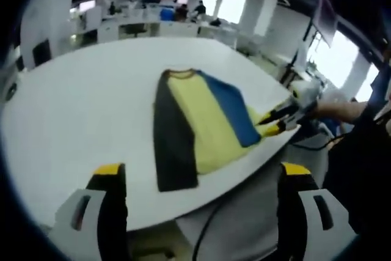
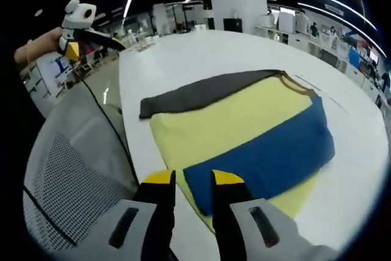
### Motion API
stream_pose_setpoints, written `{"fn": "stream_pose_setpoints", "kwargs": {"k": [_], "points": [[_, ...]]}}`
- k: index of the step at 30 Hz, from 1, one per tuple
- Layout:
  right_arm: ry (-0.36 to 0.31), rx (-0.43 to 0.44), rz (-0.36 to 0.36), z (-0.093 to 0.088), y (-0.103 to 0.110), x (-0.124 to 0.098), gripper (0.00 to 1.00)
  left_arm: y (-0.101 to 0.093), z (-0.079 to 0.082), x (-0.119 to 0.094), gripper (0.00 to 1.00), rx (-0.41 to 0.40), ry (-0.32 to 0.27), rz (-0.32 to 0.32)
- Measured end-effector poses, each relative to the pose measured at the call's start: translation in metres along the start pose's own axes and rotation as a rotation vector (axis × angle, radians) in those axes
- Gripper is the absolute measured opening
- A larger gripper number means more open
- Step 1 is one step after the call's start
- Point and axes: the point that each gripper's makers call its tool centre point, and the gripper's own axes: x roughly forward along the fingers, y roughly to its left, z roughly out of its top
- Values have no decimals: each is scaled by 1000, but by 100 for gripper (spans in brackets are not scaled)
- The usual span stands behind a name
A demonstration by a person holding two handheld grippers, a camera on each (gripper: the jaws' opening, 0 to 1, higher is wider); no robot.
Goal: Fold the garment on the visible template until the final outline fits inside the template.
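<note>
Yellow-tipped jaws of the right gripper (image 2: 193,178) stand narrowly parted at 6 o'clock, touching the shirt's (image 2: 244,136) near edge; whether they pinch cloth cannot be told. Left gripper (image 1: 201,172) hangs released, jaws wide, before the table (image 1: 79,102). Beyond, the shirt lies flat, partly folded, collar at 12 o'clock.

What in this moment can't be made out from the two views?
- Template: no outline can be told on the white table in the left gripper view; the shirt may cover it.
- Shirt hem: in the right gripper view the right gripper hides the nearest edge of the shirt, so a grip on cloth cannot be confirmed.
- Shirt's underside: folded layers hide it.
- Background people: left gripper view, too small and blurred.
</note>
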Motion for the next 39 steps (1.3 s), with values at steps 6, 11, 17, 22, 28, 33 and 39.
{"fn": "stream_pose_setpoints", "kwargs": {"k": [6, 11, 17, 22, 28, 33, 39], "points": [[32, -23, 30, -4, 7, 18, 16, 0, -2, 4, 100, -9, 9, -5], [57, -47, 37, -6, 9, 29, 16, 2, -4, 8, 99, -12, 17, -12], [76, -97, 17, -9, 7, 39, 13, 9, -10, 11, 99, -12, 31, -15], [98, -105, 7, -15, 5, 45, 13, 14, -12, 13, 99, -17, 35, -14], [122, -122, 7, -19, 6, 50, 13, 17, -14, 15, 99, -23, 39, -13], [137, -144, -12, -22, 3, 53, 13, 17, -16, 17, 99, -24, 46, -15], [145, -176, -26, -25, 1, 53, 12, 15, -16, 20, 98, -24, 53, -19]]}}
